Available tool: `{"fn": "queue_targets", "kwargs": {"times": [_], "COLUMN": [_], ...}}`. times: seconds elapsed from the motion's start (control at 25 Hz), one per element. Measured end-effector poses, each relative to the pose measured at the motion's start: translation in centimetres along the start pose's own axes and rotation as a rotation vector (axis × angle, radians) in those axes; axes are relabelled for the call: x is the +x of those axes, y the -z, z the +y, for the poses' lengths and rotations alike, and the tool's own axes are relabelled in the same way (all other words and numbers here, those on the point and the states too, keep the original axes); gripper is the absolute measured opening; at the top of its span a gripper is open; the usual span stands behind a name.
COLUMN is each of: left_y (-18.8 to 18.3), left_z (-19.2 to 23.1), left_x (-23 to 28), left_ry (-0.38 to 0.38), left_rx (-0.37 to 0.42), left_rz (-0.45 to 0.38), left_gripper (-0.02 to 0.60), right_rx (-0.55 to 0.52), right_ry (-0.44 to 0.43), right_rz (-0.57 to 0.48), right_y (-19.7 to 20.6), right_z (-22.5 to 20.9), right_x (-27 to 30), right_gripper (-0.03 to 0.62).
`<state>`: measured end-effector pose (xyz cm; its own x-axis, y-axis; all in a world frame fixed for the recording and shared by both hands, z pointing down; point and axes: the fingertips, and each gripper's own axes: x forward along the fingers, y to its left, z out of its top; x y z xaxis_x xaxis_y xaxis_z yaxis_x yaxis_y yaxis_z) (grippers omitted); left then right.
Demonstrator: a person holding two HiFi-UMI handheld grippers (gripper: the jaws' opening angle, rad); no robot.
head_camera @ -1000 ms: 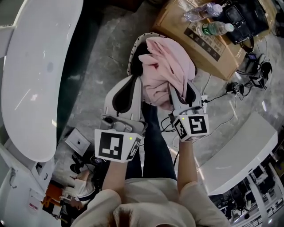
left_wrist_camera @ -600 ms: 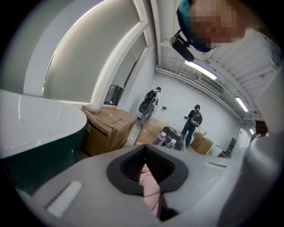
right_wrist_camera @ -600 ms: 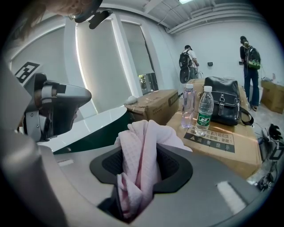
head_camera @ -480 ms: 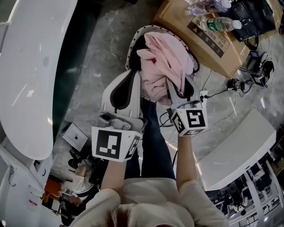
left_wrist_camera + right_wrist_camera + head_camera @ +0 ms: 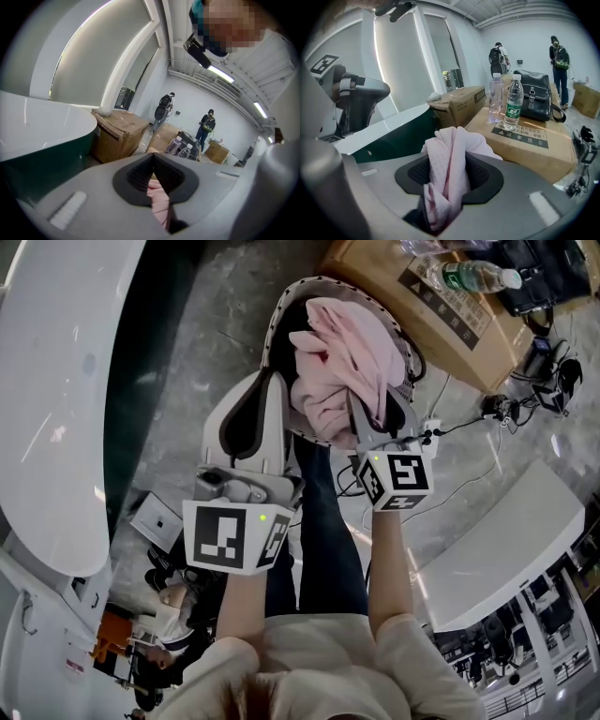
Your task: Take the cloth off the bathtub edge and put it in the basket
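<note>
The pale pink waffle-weave cloth [image 5: 342,362] hangs bunched over the mouth of the round dark basket with a white dotted rim [image 5: 278,320], covering most of the opening. Whether its lower folds rest on the basket's bottom cannot be told. The right gripper [image 5: 380,413] is clenched on the cloth: in the right gripper view a thick twisted fold [image 5: 449,161] runs up between the two dark ribbed pads and spills out past the tips.

The left gripper [image 5: 270,385] sits just beside the cloth, over the basket's near-left rim. Its jaws are closed tip to tip with nothing pinched; the pink seen through the narrow gap behind the tips lies beyond them.

The basket stands on the grey stone-look floor [image 5: 187,352], between the white bathtub with a dark green outer wall [image 5: 56,399] and a brown cardboard box [image 5: 441,329]. A clear plastic water bottle with a green label [image 5: 514,108] stands upright on the box, next to a black leather bag [image 5: 538,101].
</note>
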<state>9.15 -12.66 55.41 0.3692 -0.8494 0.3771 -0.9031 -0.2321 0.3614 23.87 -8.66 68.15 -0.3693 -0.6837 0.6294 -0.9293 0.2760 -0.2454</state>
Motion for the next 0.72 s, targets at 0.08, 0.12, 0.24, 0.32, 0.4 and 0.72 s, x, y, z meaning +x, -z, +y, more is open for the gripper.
{"fn": "queue_targets", "kwargs": {"times": [0.08,0.12,0.24,0.32,0.4,0.72], "left_y": [0.3,0.5,1.2,1.6,2.0,2.1], "left_z": [0.1,0.1,0.1,0.0,-0.1,-0.4], "left_x": [0.0,0.0,0.1,0.1,-0.1,-0.4], "left_ry": [-0.002,-0.002,-0.004,-0.004,-0.003,0.004], "left_rx": [0.006,0.008,0.015,0.013,0.014,0.022], "left_rz": [0.003,0.006,0.014,0.019,0.02,0.025], "left_gripper": [0.048,0.048,0.048,0.048,0.048,0.048], "right_rx": [0.004,0.005,0.006,0.008,0.014,0.019], "right_ry": [0.007,0.01,0.016,0.022,0.03,0.039], "right_rz": [0.008,0.011,0.019,0.025,0.031,0.087], "right_y": [0.6,0.8,1.5,2.1,2.6,4.8], "right_z": [-0.1,-0.1,-0.4,-0.6,-0.9,-1.7], "right_x": [0.0,0.1,0.2,0.4,0.5,1.7], "right_gripper": [0.163,0.163,0.163,0.163,0.164,0.164]}}
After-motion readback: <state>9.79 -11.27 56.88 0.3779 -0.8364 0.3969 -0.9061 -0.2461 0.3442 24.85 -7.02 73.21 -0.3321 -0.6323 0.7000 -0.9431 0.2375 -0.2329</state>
